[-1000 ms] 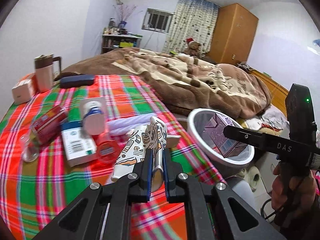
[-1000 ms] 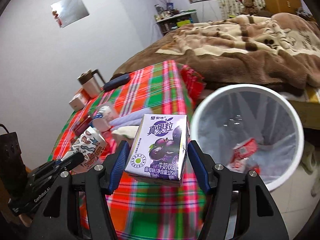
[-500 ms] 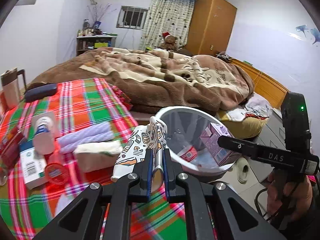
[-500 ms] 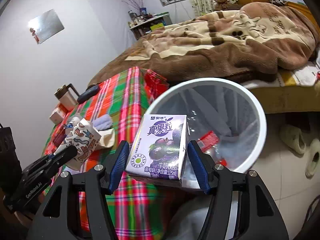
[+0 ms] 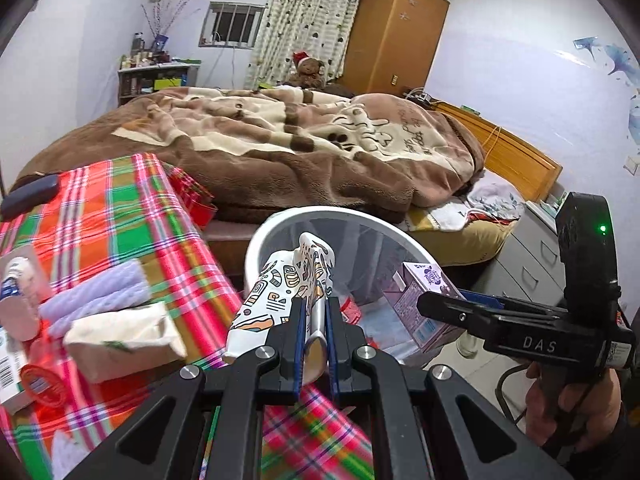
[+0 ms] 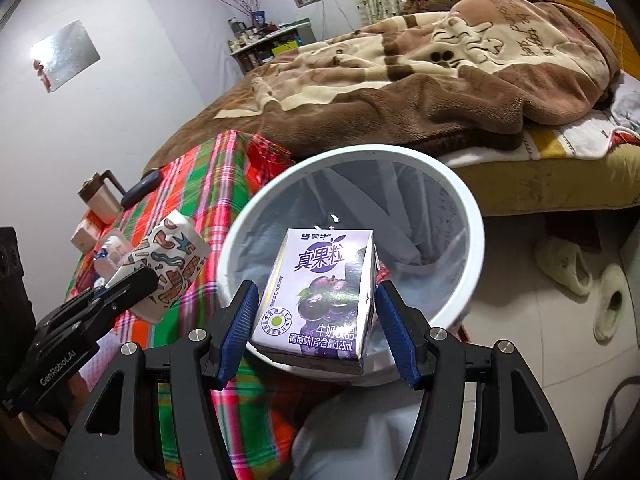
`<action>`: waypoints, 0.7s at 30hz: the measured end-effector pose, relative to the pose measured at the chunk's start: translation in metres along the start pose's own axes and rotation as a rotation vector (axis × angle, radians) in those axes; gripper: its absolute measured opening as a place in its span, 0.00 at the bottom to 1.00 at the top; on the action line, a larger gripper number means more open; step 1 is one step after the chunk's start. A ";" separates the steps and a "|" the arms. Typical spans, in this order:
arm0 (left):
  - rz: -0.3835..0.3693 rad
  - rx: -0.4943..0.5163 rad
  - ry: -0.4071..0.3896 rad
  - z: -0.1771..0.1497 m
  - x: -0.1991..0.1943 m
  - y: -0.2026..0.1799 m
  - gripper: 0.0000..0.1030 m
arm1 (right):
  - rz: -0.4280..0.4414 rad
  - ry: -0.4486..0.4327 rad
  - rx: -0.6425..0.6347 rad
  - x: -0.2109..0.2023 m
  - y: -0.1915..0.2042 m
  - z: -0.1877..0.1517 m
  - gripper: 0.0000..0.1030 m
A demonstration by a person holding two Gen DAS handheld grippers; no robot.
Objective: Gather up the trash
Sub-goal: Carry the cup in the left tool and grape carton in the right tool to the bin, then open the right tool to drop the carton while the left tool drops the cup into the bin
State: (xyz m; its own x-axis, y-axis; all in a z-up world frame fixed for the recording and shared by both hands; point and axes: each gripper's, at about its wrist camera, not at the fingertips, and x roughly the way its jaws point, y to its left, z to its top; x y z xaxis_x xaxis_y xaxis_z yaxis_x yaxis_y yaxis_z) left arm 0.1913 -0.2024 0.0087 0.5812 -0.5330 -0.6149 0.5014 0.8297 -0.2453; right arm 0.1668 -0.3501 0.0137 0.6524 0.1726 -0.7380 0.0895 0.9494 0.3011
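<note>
My left gripper (image 5: 316, 320) is shut on a crushed patterned paper cup (image 5: 280, 292), held at the near-left rim of the white trash bin (image 5: 256, 248). My right gripper (image 6: 316, 304) is shut on a purple milk carton (image 6: 320, 292), upright over the near side of the bin (image 6: 476, 224). In the left wrist view the carton (image 5: 416, 300) hangs over the bin's right part, gripped by the right gripper (image 5: 460, 304), with a hand below its handle. In the right wrist view the cup (image 6: 172, 256) and left gripper (image 6: 132, 284) sit left of the bin. Red wrappers (image 5: 352, 308) lie inside.
The plaid-covered table (image 5: 120, 208) on the left holds a tissue pack (image 5: 120, 336), a folded purple cloth (image 5: 96, 292), boxes and a mug (image 6: 100, 200). A bed with a brown blanket (image 5: 280, 140) stands behind the bin. Slippers (image 6: 564, 264) lie on the floor at right, near grey drawers (image 5: 532, 256).
Both grippers have swung from above the table to the bin, each still holding its item. The cup now stands at the bin's rim and the carton over its opening.
</note>
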 end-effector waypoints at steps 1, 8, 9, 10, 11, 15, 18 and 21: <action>-0.006 -0.002 0.005 0.001 0.003 0.000 0.09 | -0.005 0.003 0.001 0.001 -0.002 0.000 0.61; -0.039 0.000 0.021 0.004 0.024 -0.002 0.09 | -0.030 0.035 0.005 0.007 -0.008 0.002 0.61; -0.042 -0.002 0.021 0.006 0.027 -0.002 0.09 | -0.034 0.039 0.005 0.008 -0.009 0.002 0.61; -0.043 -0.003 0.025 0.006 0.030 -0.002 0.09 | -0.037 0.041 0.004 0.009 -0.009 0.002 0.61; -0.045 -0.003 0.026 0.006 0.031 -0.002 0.09 | -0.040 0.044 0.005 0.010 -0.010 0.002 0.61; -0.060 -0.008 0.025 0.007 0.035 -0.002 0.18 | -0.043 0.034 0.007 0.010 -0.010 0.001 0.61; -0.067 -0.015 0.010 0.008 0.031 -0.001 0.30 | -0.040 0.024 0.005 0.008 -0.010 0.001 0.62; -0.060 -0.016 -0.005 0.008 0.024 0.000 0.30 | -0.036 0.016 0.005 0.007 -0.010 0.003 0.62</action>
State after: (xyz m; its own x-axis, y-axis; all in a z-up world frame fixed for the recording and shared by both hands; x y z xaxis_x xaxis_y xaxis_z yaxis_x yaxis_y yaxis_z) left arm 0.2106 -0.2162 0.0005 0.5535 -0.5823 -0.5955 0.5250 0.7990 -0.2932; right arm 0.1726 -0.3590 0.0070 0.6367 0.1422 -0.7579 0.1169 0.9537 0.2772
